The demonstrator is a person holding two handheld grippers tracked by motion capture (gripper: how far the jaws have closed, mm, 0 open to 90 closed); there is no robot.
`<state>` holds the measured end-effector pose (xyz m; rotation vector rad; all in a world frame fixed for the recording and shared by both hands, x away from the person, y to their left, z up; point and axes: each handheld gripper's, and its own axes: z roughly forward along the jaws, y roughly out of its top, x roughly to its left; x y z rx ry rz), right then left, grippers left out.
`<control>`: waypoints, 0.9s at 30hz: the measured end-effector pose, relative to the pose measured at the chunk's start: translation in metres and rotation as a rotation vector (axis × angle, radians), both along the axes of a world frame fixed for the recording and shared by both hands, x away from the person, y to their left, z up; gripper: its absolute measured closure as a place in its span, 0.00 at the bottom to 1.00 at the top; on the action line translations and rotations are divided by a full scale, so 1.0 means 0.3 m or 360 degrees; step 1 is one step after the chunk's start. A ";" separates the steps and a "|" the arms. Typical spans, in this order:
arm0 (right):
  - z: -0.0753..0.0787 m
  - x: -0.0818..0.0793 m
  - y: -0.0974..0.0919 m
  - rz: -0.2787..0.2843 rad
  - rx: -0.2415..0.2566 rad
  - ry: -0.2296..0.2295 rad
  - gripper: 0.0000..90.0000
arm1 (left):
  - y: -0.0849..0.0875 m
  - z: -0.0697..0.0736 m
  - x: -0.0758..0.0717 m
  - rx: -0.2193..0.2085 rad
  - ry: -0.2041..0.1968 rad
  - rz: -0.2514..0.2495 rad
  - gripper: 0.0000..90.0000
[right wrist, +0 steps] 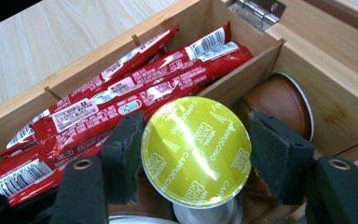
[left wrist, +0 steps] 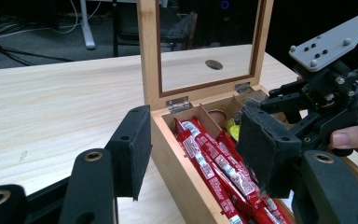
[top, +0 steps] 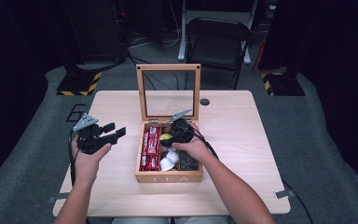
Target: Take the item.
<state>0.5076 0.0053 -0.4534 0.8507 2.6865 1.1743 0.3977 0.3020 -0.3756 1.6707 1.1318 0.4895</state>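
Note:
A wooden tea box (top: 168, 177) stands open at the table's middle, its glass lid (top: 142, 88) upright. Red sachets (right wrist: 121, 88) fill its left compartment. My right gripper (right wrist: 196, 154) is shut on a yellow-lidded cappuccino capsule (right wrist: 191, 135), held tilted just above the middle compartment, over a brown capsule (right wrist: 279, 100) and a white one (right wrist: 209, 215). From above, that gripper (top: 175, 135) sits at the back of the box. My left gripper (top: 114, 130) hovers left of the box, open and with nothing between its pads (left wrist: 133, 144). It faces the box's left wall (left wrist: 177, 154).
The box sits on a light wooden table (top: 242, 140) with a small round hole (top: 204, 101) behind the lid. A dark folding chair (top: 219, 42) stands beyond the far edge. Several white capsules (top: 168, 161) lie in the box's front middle.

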 end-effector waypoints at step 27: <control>0.140 -0.048 -0.008 0.0014 0.0072 -0.0130 0.42 | -0.001 0.003 -0.003 -0.0014 -0.0002 -0.0002 0.49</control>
